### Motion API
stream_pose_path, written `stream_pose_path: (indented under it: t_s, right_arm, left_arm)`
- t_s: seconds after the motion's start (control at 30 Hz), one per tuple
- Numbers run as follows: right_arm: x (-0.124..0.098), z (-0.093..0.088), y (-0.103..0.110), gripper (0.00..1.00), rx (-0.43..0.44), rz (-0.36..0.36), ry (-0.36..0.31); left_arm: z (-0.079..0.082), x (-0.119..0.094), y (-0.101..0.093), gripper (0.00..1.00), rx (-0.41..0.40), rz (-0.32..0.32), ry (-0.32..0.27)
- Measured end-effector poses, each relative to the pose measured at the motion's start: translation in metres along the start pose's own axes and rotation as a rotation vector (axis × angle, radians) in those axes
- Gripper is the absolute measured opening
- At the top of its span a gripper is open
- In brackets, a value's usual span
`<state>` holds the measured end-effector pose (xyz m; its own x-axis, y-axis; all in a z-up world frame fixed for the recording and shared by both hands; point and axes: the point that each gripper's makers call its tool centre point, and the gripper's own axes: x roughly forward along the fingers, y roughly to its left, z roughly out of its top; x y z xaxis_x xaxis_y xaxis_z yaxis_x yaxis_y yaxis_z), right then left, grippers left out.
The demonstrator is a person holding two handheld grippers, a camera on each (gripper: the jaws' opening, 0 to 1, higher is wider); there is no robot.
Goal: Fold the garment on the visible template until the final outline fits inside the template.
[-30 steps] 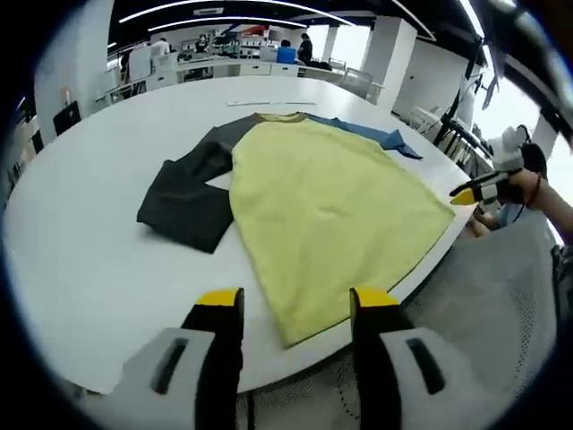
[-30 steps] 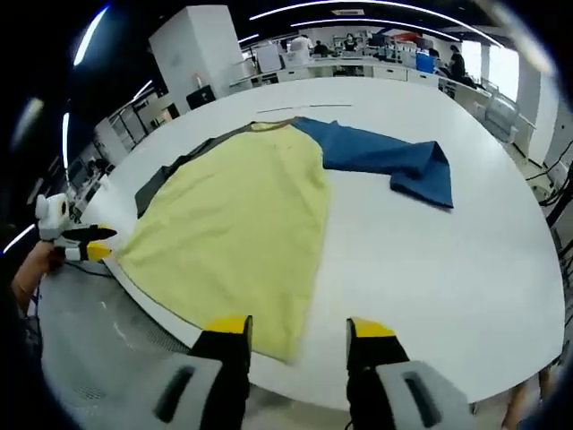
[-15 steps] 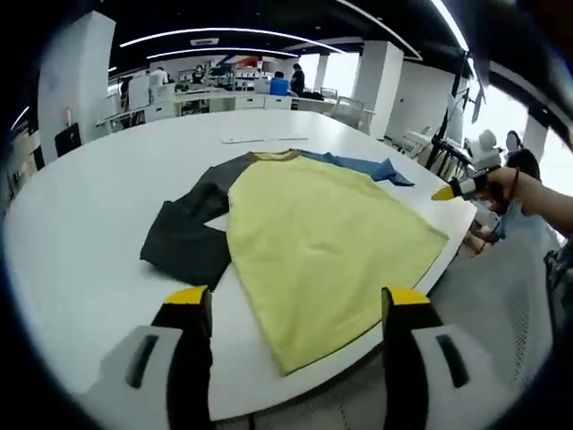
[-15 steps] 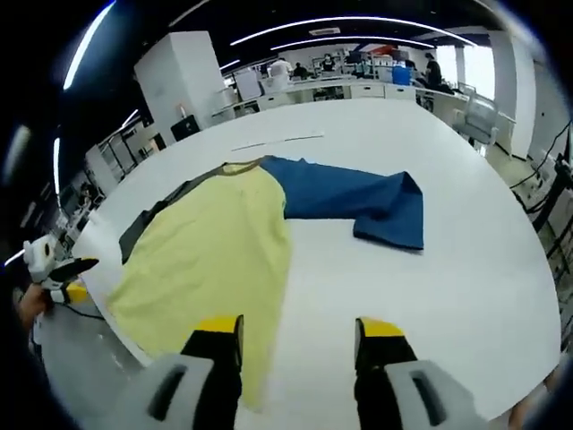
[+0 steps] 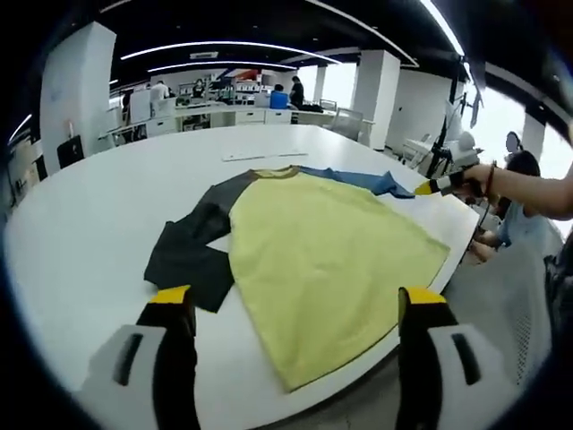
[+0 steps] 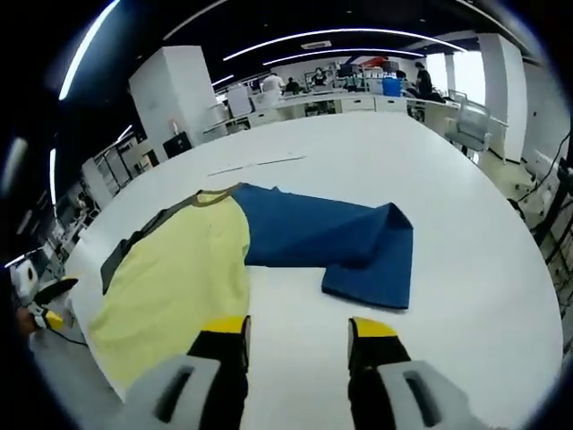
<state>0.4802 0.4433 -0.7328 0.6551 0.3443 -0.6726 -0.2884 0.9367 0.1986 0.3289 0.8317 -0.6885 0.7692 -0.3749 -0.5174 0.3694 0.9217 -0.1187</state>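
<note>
Bare white tabletop [image 6: 466, 269] lies open along the far edge and toward both side edges. The garment [image 5: 322, 251] takes the middle and reaches the near edge, its dark sleeve [image 5: 192, 251] and blue sleeve [image 6: 340, 237] spread sideways as low, flat obstacles.

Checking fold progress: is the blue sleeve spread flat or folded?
Folded: the blue sleeve bends at its elbow, its cuff end doubling back on the table.

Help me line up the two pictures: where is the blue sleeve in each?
Left gripper view: the blue sleeve is a thin strip at the far right of the shirt.
Right gripper view: it lies broad across the centre, bent toward the camera.
Shared landmark: the yellow body of the shirt, joined to the sleeve.
</note>
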Motion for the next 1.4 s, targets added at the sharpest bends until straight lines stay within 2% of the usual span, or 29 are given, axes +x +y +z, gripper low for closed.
stream_pose_path:
  t_s: [0.17,0.3,0.5,0.73,0.8,0.97,1.03,1.13,1.4]
  right_arm:
    - [0.015,0.003,-0.008,0.36,-0.008,-0.023,0.017]
    - [0.025,0.001,-0.012,0.30,-0.024,-0.040,0.063]
    - [0.037,0.007,-0.015,0.25,-0.037,-0.059,0.062]
    - [0.048,0.007,-0.025,0.19,-0.063,-0.127,0.083]
    - [0.047,0.002,-0.030,0.13,-0.062,-0.170,0.112]
    - [0.048,0.002,-0.034,0.08,-0.074,-0.203,0.112]
    - [0.046,0.000,-0.038,0.00,-0.078,-0.214,0.125]
    - [0.041,-0.002,-0.041,0.00,-0.066,-0.207,0.130]
    - [0.024,-0.012,-0.062,0.00,-0.112,-0.227,0.174]
  left_arm:
    - [0.003,0.003,0.003,0.93,0.005,0.014,0.002]
    - [0.004,0.003,0.005,0.91,0.004,0.025,-0.002]
    - [0.001,0.002,0.008,0.87,0.000,0.041,0.011]
    - [0.000,0.001,0.011,0.83,-0.013,0.050,0.014]
    - [0.000,0.001,0.011,0.82,-0.016,0.050,0.013]
    - [0.001,0.002,0.014,0.76,-0.013,0.062,0.012]
    - [0.002,0.002,0.014,0.75,-0.020,0.059,0.007]
    - [0.003,0.003,0.015,0.73,-0.021,0.059,0.005]
    - [0.002,0.004,0.014,0.70,-0.039,0.050,0.006]
